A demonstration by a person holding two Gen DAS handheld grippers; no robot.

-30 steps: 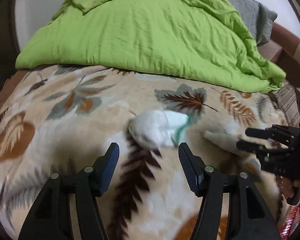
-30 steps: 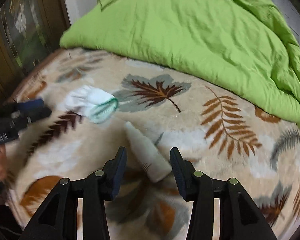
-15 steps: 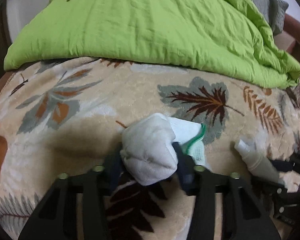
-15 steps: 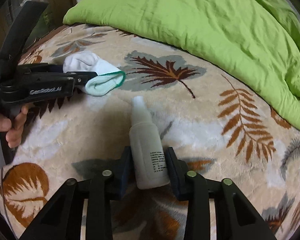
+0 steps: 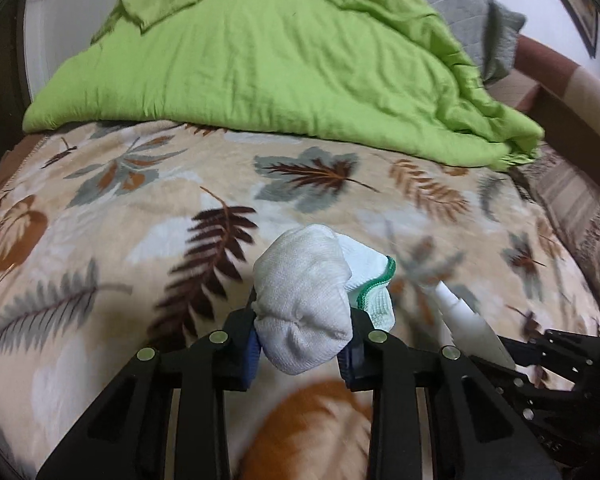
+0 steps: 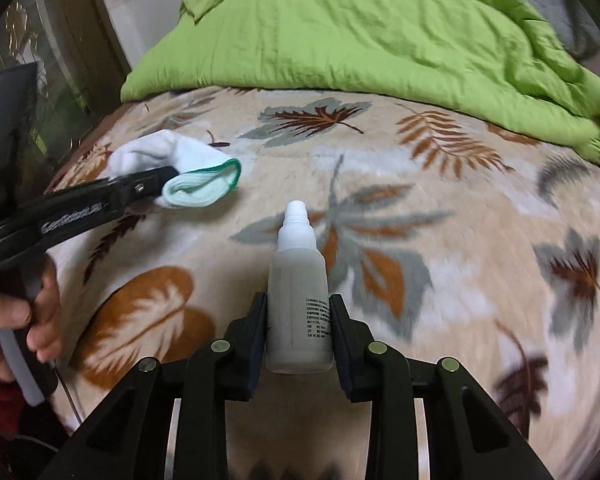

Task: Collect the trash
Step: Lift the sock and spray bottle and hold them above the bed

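L gripper (image 5: 302, 340) clamped on balled sock (image 5: 304, 304); R gripper (image 6: 299, 328) clamped on bottle (image 6: 299, 300)

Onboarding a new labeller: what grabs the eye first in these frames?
The rumpled green duvet fills the far end of the bed, above the leaf-print blanket. In front, each gripper has just closed on a piece of trash: the left gripper is shut on a balled white sock with a green cuff, and the right gripper is shut on a small white bottle, nozzle pointing away from the camera.
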